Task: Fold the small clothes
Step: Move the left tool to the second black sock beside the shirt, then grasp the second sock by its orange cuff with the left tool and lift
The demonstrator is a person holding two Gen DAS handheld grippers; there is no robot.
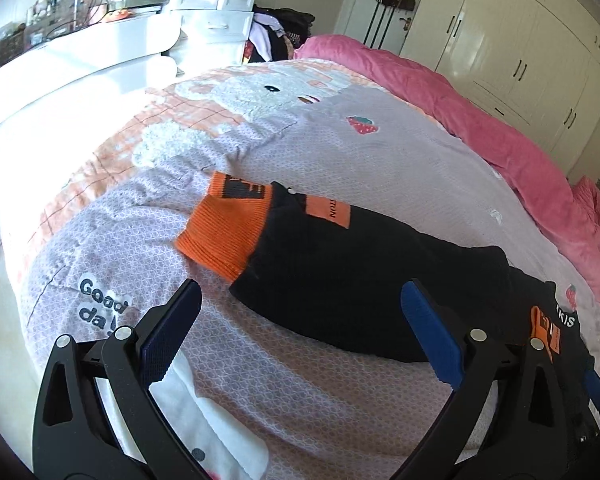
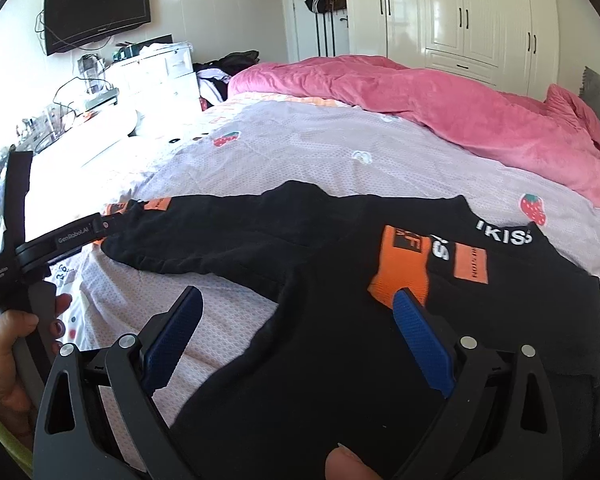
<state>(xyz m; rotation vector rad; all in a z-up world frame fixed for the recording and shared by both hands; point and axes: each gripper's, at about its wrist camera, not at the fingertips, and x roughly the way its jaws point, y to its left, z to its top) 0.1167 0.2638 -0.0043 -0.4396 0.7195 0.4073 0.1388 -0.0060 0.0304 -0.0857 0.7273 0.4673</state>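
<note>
One black sweater (image 2: pixel 340 340) with two orange cuffs (image 1: pixel 220 224), one pink duvet (image 2: pixel 440 100), two tools (image 1: pixel 300 316).

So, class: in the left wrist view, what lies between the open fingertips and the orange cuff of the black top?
Only bare lilac bedcover lies between the left gripper and the orange cuff of the black top, in the left wrist view.

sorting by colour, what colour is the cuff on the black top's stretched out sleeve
Orange, with a dark block logo on the sleeve cuff; it shows best in the left wrist view.

A home bedroom: bed (image 2: pixel 340 148), pink duvet (image 2: pixel 440 100), white wardrobes (image 2: pixel 480 12), wall television (image 2: pixel 98 8).
</note>
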